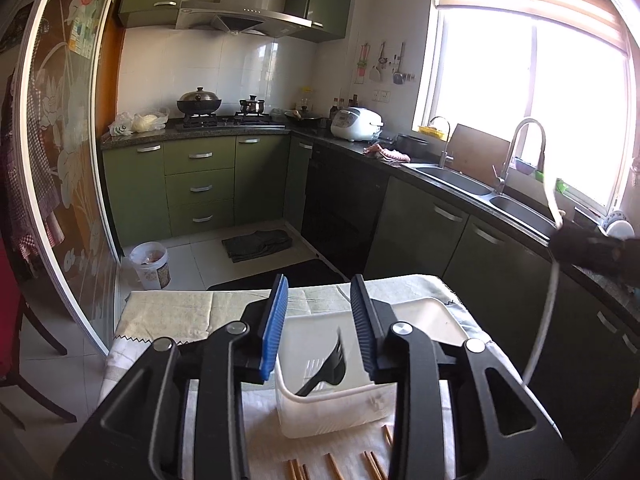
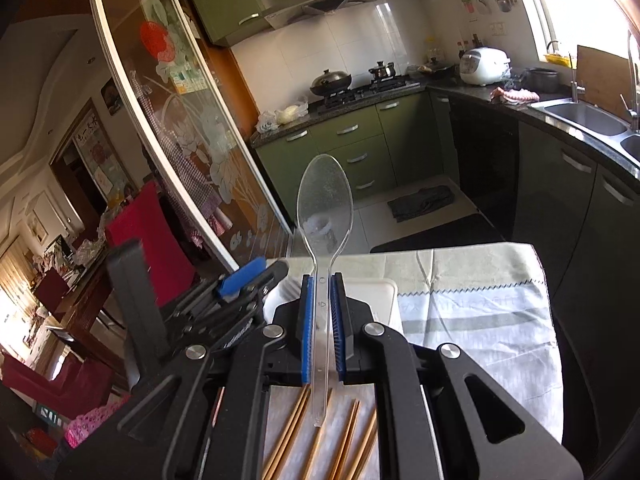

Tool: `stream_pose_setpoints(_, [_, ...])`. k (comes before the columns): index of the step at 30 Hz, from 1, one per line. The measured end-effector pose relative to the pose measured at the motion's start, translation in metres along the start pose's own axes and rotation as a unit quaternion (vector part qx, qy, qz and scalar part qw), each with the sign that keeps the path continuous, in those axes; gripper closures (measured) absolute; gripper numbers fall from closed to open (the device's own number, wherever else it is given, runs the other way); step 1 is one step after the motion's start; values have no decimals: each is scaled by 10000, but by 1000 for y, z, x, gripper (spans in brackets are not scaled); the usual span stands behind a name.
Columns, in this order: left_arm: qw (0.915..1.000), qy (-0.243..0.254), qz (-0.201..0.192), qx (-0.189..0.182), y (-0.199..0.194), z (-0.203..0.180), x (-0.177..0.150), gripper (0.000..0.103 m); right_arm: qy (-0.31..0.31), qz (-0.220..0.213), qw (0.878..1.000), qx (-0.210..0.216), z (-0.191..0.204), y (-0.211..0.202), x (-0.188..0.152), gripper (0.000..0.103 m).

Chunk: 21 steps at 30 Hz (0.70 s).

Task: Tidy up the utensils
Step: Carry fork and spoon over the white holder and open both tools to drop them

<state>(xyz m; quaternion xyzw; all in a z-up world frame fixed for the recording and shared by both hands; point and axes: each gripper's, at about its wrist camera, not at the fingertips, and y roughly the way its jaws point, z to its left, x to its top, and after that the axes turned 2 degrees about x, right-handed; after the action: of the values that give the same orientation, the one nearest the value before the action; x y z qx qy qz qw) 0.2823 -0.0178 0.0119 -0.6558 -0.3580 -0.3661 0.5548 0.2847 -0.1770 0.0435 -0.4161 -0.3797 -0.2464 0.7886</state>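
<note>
While the left gripper [image 1: 320, 320] gapes above the basket [image 1: 332, 412], the right gripper [image 2: 322, 320] pinches a clear spoon [image 2: 324, 208].

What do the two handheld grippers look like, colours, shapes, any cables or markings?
Both the left gripper and the right gripper have matte black bodies with angular linkage arms, triangular cut-outs and round silver pivot bolts. Their jaws carry ribbed rectangular pads with blue backing. In the left wrist view a white cable curves along a dark, blurred shape at the right edge. No markings are legible.
</note>
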Motion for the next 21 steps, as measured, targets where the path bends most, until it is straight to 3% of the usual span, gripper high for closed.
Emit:
stream_pose_setpoints(5, [9997, 9, 69, 234, -36, 16, -9, 65, -169, -652, 9965, -490, 4, 26, 27, 93])
stream_pose_setpoints(11, [9978, 112, 415, 498, -66, 36, -37, 65, -188, -471, 9957, -770, -10, 76, 10, 93])
stream_pose_setpoints(18, [9879, 148, 1435, 569, -64, 44, -74, 65, -374, -239, 9946, -933, -16, 90, -30, 92])
stream_pose_setpoints(21, [9799, 8, 1938, 464, -54, 43, -89, 65, -475, -206, 9938, -983, -14, 89, -40, 80])
